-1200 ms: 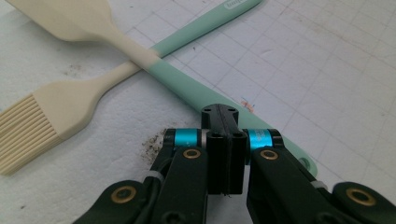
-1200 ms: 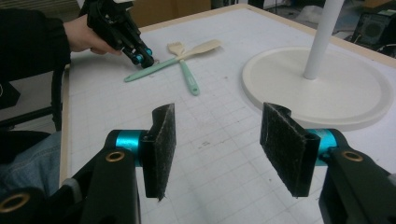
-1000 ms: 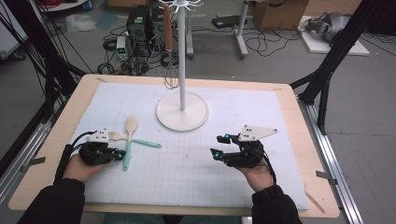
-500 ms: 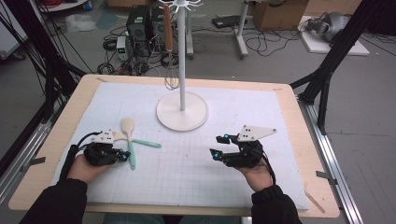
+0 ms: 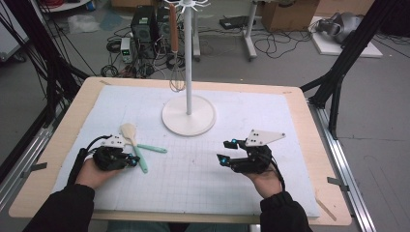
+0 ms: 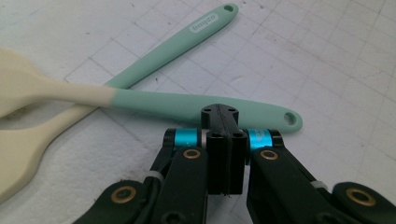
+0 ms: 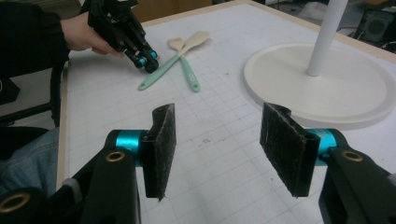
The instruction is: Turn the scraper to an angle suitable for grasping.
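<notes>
spatulas crossed, green handles pointing right; left gripper jaws together beside them, right gripper apart.

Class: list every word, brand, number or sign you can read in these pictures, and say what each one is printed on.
"bonco", as best it reads, slightly blurred: a raised oval label on the mint handle of the far spatula, in the left gripper view.
No other text, number or sign is readable in these pictures.
</notes>
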